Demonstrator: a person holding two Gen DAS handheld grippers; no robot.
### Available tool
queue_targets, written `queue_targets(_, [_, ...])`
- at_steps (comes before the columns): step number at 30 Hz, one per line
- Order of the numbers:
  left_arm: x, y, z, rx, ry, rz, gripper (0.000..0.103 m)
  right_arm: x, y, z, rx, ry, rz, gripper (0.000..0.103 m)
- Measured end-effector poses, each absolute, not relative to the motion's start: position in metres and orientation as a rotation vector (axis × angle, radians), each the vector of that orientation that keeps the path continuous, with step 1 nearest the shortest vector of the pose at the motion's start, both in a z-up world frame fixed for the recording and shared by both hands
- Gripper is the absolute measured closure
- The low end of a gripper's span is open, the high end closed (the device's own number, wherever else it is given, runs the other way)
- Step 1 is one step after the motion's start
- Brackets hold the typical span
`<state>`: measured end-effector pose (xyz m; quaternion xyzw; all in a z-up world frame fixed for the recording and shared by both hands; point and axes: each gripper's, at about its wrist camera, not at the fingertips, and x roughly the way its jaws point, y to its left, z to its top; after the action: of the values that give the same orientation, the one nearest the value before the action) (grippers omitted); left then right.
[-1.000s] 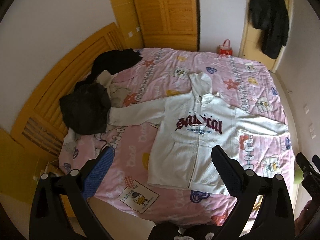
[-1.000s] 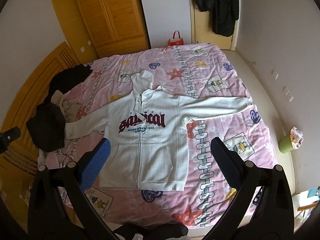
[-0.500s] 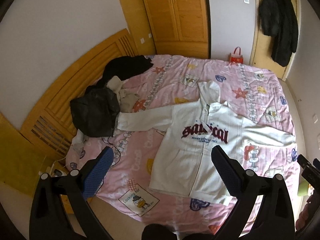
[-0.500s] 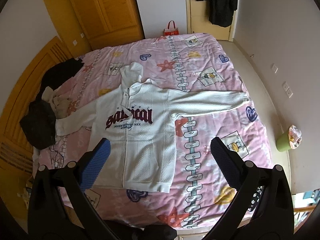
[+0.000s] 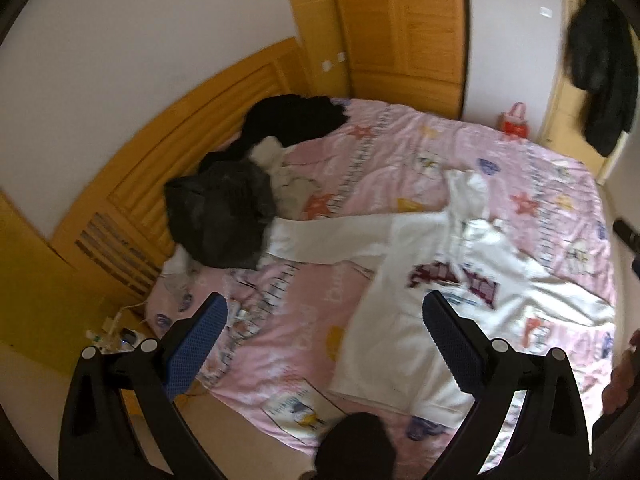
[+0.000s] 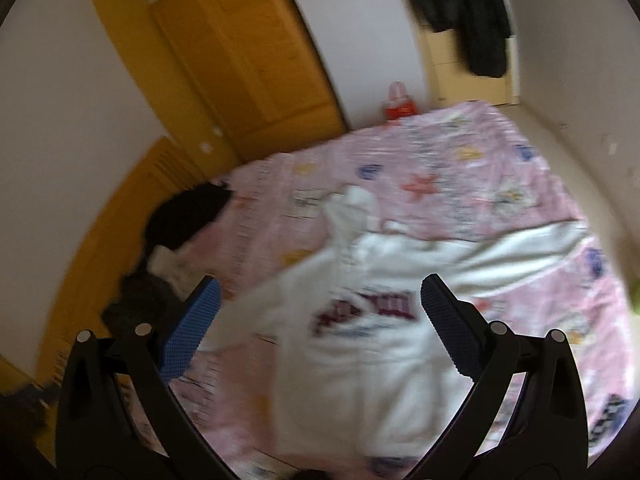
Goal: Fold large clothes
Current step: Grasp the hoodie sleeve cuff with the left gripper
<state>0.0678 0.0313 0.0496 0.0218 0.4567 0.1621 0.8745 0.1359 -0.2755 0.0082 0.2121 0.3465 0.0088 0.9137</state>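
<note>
A white zip hoodie [image 5: 404, 312] with a dark red chest print lies flat, face up, on the pink bedspread [image 5: 384, 168], sleeves spread out to both sides. It also shows, blurred, in the right wrist view [image 6: 360, 344]. My left gripper [image 5: 324, 332] is open and empty, held above the bed's near left part, over the hoodie's left side. My right gripper [image 6: 320, 316] is open and empty, above the hoodie's chest. Neither gripper touches the cloth.
A heap of dark clothes [image 5: 224, 216] and a black garment [image 5: 296, 120] lie at the bed's left by the wooden headboard [image 5: 160, 160]. A wooden wardrobe [image 5: 400, 28], a red bag [image 5: 516, 120] and a hanging black coat [image 5: 600, 64] stand beyond. Cables lie on the floor [image 5: 120, 336].
Both grippers have come lower and closer to the hoodie and swung left. Both views are now motion-blurred. The jaws stay open.
</note>
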Motion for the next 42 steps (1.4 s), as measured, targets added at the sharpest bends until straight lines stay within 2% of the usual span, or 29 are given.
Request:
queue_targets(4, [0.112, 0.096, 0.018, -0.013, 0.985, 0.333, 0.008, 0.186, -0.196, -0.013, 0.356, 0.735, 0.062, 0.005])
queue_targets(7, [0.168, 0.149, -0.028, -0.031, 1.039, 0.324, 0.008, 0.224, -0.138, -0.049, 0.282, 0.754, 0.093, 0.005])
queue_targets(16, [0.318, 0.279, -0.220, -0.089, 1.198, 0.333, 0.008, 0.347, -0.015, -0.195, 0.117, 1.024, 0.089, 0.005])
queue_targets(20, [0.364, 0.305, -0.311, 0.061, 1.205, 0.388, 0.008, 0.374, 0.000, -0.251, 0.064, 1.011, 0.058, 0.005])
queue_targets(22, [0.384, 0.307, -0.351, 0.195, 1.189, 0.400, 0.008, 0.385, 0.003, -0.291, -0.065, 0.994, -0.018, 0.005])
queue_targets(24, [0.406, 0.308, -0.407, 0.403, 1.207, 0.444, 0.008, 0.392, -0.004, -0.325, -0.147, 1.038, -0.070, 0.005])
queue_targets(28, [0.430, 0.308, -0.484, 0.578, 1.246, 0.419, 0.008, 0.393, -0.034, -0.370, -0.158, 1.117, -0.131, 0.005])
queue_targets(34, [0.452, 0.308, -0.551, 0.637, 1.260, 0.435, 0.008, 0.404, -0.047, -0.407, -0.153, 1.156, -0.117, 0.005])
queue_targets(42, [0.482, 0.316, -0.597, 0.577, 1.312, 0.435, 0.008, 0.447, 0.015, -0.439, -0.131, 1.172, 0.007, 0.005])
